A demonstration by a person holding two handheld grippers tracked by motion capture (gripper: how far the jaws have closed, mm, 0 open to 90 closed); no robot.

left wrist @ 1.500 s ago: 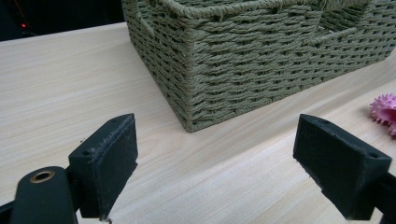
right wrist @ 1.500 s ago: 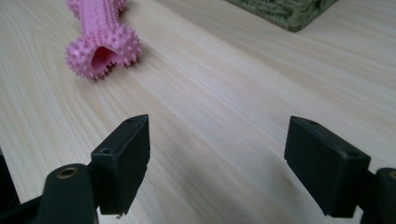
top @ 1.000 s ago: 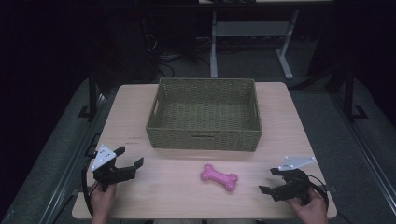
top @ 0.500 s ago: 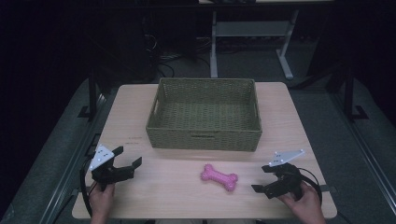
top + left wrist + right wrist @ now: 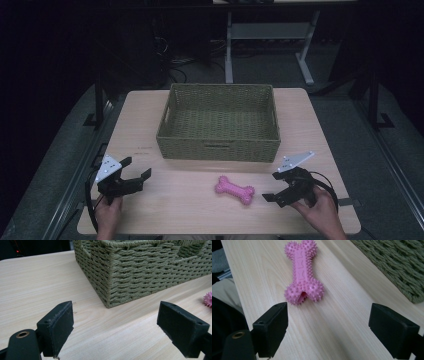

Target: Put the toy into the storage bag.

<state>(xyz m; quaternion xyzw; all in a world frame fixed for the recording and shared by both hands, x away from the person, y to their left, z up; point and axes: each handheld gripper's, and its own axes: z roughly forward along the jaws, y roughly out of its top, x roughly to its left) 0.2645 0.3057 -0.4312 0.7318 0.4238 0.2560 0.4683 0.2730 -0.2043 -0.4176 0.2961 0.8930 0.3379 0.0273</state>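
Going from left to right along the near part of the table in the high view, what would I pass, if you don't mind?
Left gripper → pink bone toy → right gripper. The basket stands farther back, above that row.

**Right gripper facing pink bone**

Right gripper (image 5: pixel 328 332): jaws wide apart, nothing btwn them, both over bare wooden table (image 5: pixel 352 315). Pink spiky bone toy (image 5: pixel 302 272) lies flat just ahead, near end closer to left jaw, not touching either. Green woven basket (image 5: pixel 397 265) at upper right, apart from toy.
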